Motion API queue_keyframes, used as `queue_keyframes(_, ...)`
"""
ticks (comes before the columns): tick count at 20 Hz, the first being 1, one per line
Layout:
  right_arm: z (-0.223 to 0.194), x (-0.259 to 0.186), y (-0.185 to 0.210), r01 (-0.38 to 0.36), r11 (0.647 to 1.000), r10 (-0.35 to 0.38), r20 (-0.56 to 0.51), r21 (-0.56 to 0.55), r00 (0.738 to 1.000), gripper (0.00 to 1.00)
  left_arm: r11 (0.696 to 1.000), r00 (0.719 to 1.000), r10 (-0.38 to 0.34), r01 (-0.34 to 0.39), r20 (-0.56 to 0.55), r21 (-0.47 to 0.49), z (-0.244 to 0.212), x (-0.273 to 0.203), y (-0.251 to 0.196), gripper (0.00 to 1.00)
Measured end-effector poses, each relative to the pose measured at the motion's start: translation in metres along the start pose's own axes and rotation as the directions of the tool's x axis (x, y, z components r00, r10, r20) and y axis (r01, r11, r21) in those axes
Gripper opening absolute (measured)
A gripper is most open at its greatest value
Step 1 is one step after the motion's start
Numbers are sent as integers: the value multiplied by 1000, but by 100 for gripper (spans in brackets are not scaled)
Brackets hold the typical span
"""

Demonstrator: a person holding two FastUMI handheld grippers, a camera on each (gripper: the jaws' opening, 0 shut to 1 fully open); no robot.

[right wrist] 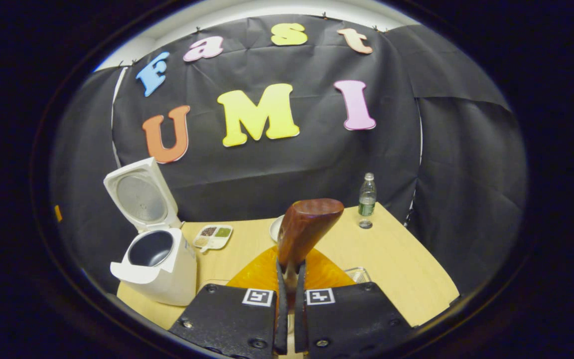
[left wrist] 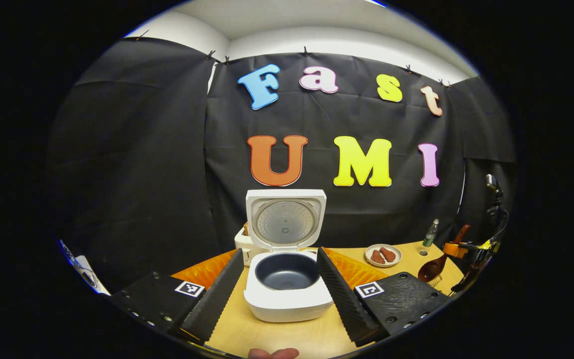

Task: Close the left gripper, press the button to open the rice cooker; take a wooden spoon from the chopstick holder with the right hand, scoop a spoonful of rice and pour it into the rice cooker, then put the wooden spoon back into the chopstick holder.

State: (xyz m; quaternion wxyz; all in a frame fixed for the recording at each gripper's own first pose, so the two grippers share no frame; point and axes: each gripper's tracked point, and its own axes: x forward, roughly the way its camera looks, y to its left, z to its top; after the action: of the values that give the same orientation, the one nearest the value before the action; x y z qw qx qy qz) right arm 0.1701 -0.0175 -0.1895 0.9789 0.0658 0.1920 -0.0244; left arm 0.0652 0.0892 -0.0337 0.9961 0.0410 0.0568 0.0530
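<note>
A: status? which step?

B: Cooker (left wrist: 287,279) lid's up, pot looks empty, so button press looks done. L gripper (left wrist: 279,289) is wide open, holding nothing; its fingers straddle the cooker in left gripper view, not touching it. Cooker sits toward the table's (left wrist: 272,334) near edge there.

A: R side?

B: R gripper (right wrist: 289,304) is clamped on the spoon (right wrist: 304,227): both fingers pinch the handle, jaws nearly together. Bowl end points up and away, back of bowl facing the cam. Can't tell if there's rice in it. Left gripper view shows the spoon (left wrist: 431,269) out by the table's right edge, raised off the table.

A: so spoon's out of the holder?

B: My read, yes. Step in hand = scoop, or carry to the cooker if it's loaded. Can't say which. Holder itself I can't pick out for sure.

A: rice source?

B: Not clear. Small divided tray (right wrist: 212,237) near the back edge, just beside the cooker (right wrist: 155,262), has grain-like stuff in its compartments; too small to confirm. Plate (left wrist: 383,255) w/ brown pieces further right, bottle (right wrist: 366,199) at back right corner. Orange mat (right wrist: 287,271) right under the R gripper.

A: next move needs?

B: If unloaded: tip bowl down, dip into rice, level out. Then swing left over the open pot, keep the bowl level en route, roll wrist to dump. L gripper should stay clear of the rim so there's no clash.
</note>
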Motion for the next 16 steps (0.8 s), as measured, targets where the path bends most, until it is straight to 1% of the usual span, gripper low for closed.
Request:
queue_keyframes(2,-19,1,17,8,1000,-8,-23,-30,1000,11,1000,1000,-15,15,17,14,2,-1,3,94)
queue_keyframes(5,-42,11,29,29,997,-32,-35,-74,999,11,999,999,-47,47,23,-5,-4,0,3,94)
queue_keyframes(9,-69,25,33,70,980,-77,-31,-188,997,11,997,997,-76,76,-3,-23,-14,-2,5,94)
queue_keyframes(11,-82,33,34,91,971,-98,-23,-220,995,11,997,997,-77,77,0,-18,-13,-3,10,94)
queue_keyframes(14,-104,45,41,117,951,-128,-18,-285,992,11,998,997,-70,69,-23,-13,-20,-5,20,94)
queue_keyframes(16,-121,52,46,112,946,-130,-39,-303,991,11,998,998,-60,59,-37,-12,-24,-9,28,94)
